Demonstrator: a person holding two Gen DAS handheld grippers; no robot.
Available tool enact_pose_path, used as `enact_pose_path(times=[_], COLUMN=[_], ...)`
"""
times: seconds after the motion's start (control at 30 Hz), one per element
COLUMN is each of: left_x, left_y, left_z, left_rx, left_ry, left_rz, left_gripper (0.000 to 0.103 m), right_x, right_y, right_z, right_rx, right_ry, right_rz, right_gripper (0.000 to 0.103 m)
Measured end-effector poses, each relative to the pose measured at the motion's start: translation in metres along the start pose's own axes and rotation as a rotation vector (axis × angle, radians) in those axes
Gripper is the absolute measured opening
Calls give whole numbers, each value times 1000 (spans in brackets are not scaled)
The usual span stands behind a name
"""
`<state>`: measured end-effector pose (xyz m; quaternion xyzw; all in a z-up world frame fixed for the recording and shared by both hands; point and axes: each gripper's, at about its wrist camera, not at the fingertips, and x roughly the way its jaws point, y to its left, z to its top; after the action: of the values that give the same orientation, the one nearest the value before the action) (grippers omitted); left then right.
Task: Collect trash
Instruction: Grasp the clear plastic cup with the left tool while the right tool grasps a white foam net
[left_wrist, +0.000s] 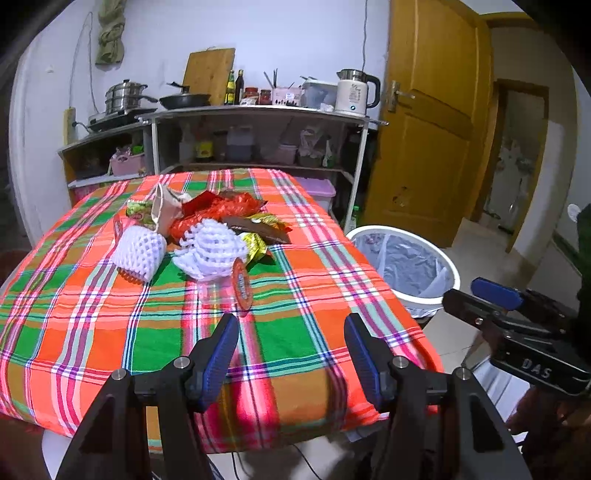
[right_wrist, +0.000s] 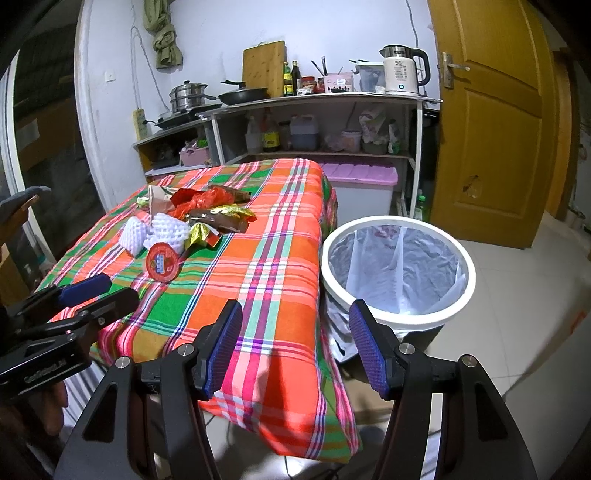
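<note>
Step in hand, as judged: approach, before the first pick. The left gripper (left_wrist: 291, 347) is released, jaws spread wide, nothing between them. The right gripper (right_wrist: 295, 343) is likewise released and empty. Both hang over the near edge of the surface (left_wrist: 303, 295), which is covered by a plaid cloth.

Location of the trash pile (left_wrist: 195, 229): ahead of the left gripper and slightly to its left, well apart from the fingertips. From the right gripper it lies ahead and well to the left. The nearest item is a red-lidded clear cup (left_wrist: 242, 284) on its side, followed by two white foam fruit nets (left_wrist: 142, 253) and crumpled wrappers (left_wrist: 221, 208).

The lined bin (right_wrist: 397, 269) stands on the floor just ahead of the right gripper and slightly to its right, beside the surface.

Next move, as judged: advance the left gripper to the cup, straddle it, close, then carry it right to the bin.

View differences: the right wrist view shows the cup's lid face-on and the bin's interior, apparently without trash. The left wrist view shows the lid edge-on and only part of the bin.
</note>
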<state>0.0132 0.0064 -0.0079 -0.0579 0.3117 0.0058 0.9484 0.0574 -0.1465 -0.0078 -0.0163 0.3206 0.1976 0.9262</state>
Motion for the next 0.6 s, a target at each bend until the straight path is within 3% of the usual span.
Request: enact_pose_path(times=[0.6], left_x=[62], left_y=[53], left_z=[22], left_rx=[-87], left_ry=[56], left_rz=[69], left_gripper=[59], right_x=[40], right_y=[5], right_z=[17], right_rx=[-44], right_ry=[47], right_rz=[33], right_gripper=[61])
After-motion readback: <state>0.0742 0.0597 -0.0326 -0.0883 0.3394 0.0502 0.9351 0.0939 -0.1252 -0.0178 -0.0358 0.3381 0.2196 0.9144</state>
